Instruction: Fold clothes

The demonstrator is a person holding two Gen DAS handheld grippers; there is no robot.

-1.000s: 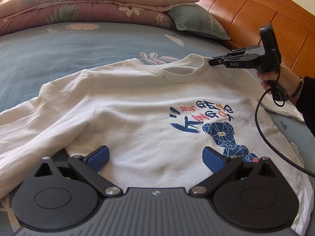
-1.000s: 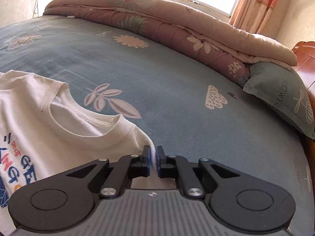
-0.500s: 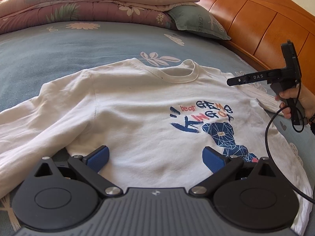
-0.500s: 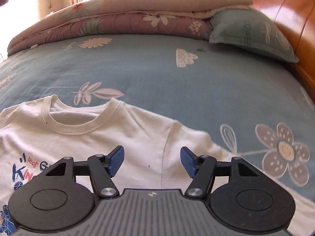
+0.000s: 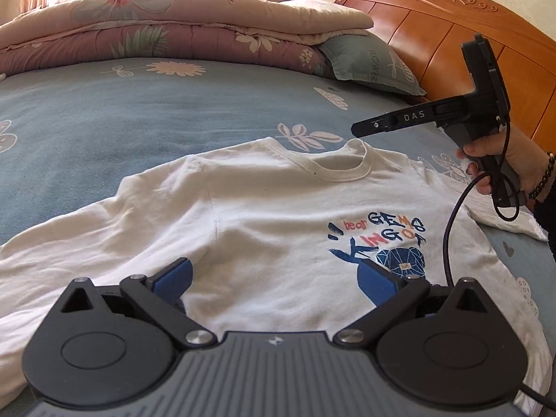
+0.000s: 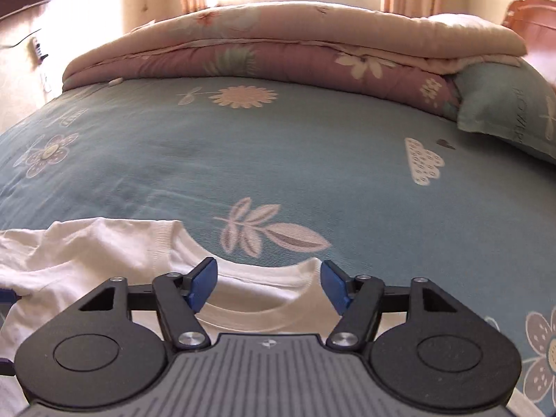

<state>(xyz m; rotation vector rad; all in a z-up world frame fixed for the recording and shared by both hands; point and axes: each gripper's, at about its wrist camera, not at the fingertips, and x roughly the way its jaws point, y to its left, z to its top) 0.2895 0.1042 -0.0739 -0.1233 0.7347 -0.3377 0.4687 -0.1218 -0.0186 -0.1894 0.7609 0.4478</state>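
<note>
A white T-shirt (image 5: 271,208) with a blue and red print lies face up on the bed, its ribbed collar (image 5: 333,173) at the far side. My left gripper (image 5: 274,271) hovers open over the shirt's lower body, with nothing between its blue pads (image 5: 173,278). A hand holds my right gripper (image 5: 358,128) in the air just above the collar's right end. In the right wrist view the right gripper (image 6: 267,271) has a wide gap, its jaws are closing, and the collar (image 6: 260,319) lies below them, not pinched. The shirt's left shoulder (image 6: 104,250) is rumpled.
The blue floral bedsheet (image 6: 278,160) stretches beyond the shirt. A folded pink quilt (image 6: 295,41) and a grey-green pillow (image 5: 368,59) lie along the far edge. The wooden headboard (image 5: 451,27) rises on the right. The right gripper's black cable (image 5: 451,215) hangs over the shirt.
The right gripper was shut on the shirt beside the collar; it let go, opened, swung right, then came back above the collar. The left gripper rose slightly and stayed open.
</note>
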